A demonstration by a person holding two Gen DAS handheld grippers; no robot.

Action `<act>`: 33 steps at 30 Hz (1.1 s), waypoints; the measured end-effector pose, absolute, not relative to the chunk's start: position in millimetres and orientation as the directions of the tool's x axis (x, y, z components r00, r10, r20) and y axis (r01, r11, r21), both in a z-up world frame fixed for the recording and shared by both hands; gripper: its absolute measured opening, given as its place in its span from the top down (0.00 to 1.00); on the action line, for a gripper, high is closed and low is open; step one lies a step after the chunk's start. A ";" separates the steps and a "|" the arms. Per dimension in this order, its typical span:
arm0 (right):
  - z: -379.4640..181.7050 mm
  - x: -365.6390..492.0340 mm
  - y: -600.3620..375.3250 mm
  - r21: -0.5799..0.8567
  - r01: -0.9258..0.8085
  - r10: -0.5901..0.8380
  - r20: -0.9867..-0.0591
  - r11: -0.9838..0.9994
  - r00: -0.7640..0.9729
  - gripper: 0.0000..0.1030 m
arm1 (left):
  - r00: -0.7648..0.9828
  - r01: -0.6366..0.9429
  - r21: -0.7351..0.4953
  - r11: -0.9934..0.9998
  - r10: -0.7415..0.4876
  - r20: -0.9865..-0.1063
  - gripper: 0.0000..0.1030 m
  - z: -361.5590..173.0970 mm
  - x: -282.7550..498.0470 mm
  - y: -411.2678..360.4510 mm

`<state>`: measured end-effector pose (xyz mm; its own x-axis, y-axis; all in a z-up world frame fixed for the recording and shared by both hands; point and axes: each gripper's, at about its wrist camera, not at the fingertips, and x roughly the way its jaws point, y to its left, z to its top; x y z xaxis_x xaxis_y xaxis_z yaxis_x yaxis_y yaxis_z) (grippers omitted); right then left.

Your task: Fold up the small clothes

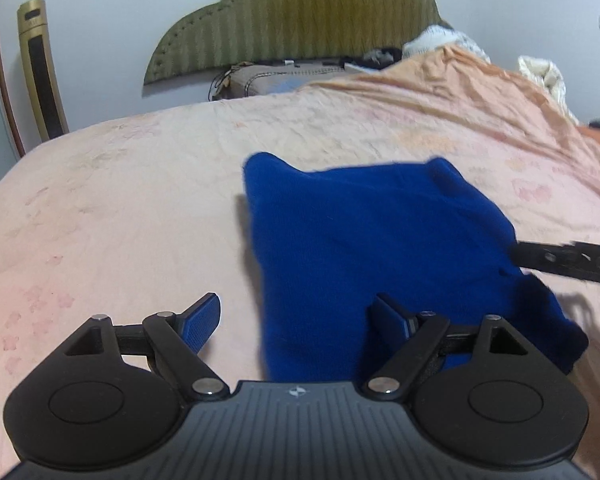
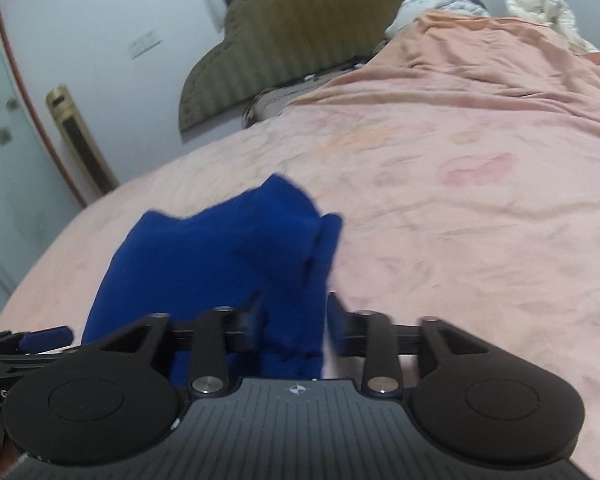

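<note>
A small dark blue garment [image 1: 364,236] lies on the pink bedspread [image 1: 120,200], partly folded. My left gripper [image 1: 296,316] is open above its near left edge, with the right finger over the cloth and the left finger over the bedspread. In the right wrist view the blue garment [image 2: 228,256] runs between my right gripper's fingers. My right gripper [image 2: 294,324] is half open around the garment's near right edge, and the cloth fills the gap. The right gripper's finger also shows in the left wrist view [image 1: 568,260], touching the garment's right side.
A green padded headboard [image 1: 300,20] stands at the far end of the bed. A gold tower fan [image 1: 42,68] stands by the wall on the left. Rumpled white bedding [image 2: 540,8] and orange fabric lie at the far right. A box [image 1: 268,78] sits near the headboard.
</note>
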<state>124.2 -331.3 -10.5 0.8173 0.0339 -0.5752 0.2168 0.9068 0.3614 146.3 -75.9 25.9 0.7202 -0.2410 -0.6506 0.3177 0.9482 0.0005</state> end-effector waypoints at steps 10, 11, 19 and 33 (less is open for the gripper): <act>-35.7 138.3 -361.9 0.585 0.105 0.301 -0.553 0.804 0.777 0.22 | 0.520 0.281 -0.444 0.851 -0.524 -0.675 0.19 3.6 221.4 -25.7; -36.7 145.1 -363.3 0.594 0.091 0.320 -0.549 0.799 0.772 0.22 | 0.505 0.279 -0.472 0.837 -0.545 -0.669 0.19 1.1 229.4 -26.2; -47.2 202.7 -374.0 0.698 0.004 0.465 -0.481 0.717 0.743 0.35 | 0.455 0.287 -0.592 0.753 -0.651 -0.608 0.19 -12.8 271.5 -40.8; -43.7 249.9 -369.7 0.654 -0.077 0.485 -0.471 0.753 0.737 0.73 | 0.569 0.361 -0.403 0.841 -0.541 -0.620 0.75 1.5 290.7 -60.1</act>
<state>249.9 -369.7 -43.7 0.7371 0.4846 -0.4709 -0.0773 0.7528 0.6537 290.7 -60.1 1.5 0.5685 -0.5409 -0.6199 0.3608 0.8411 -0.4030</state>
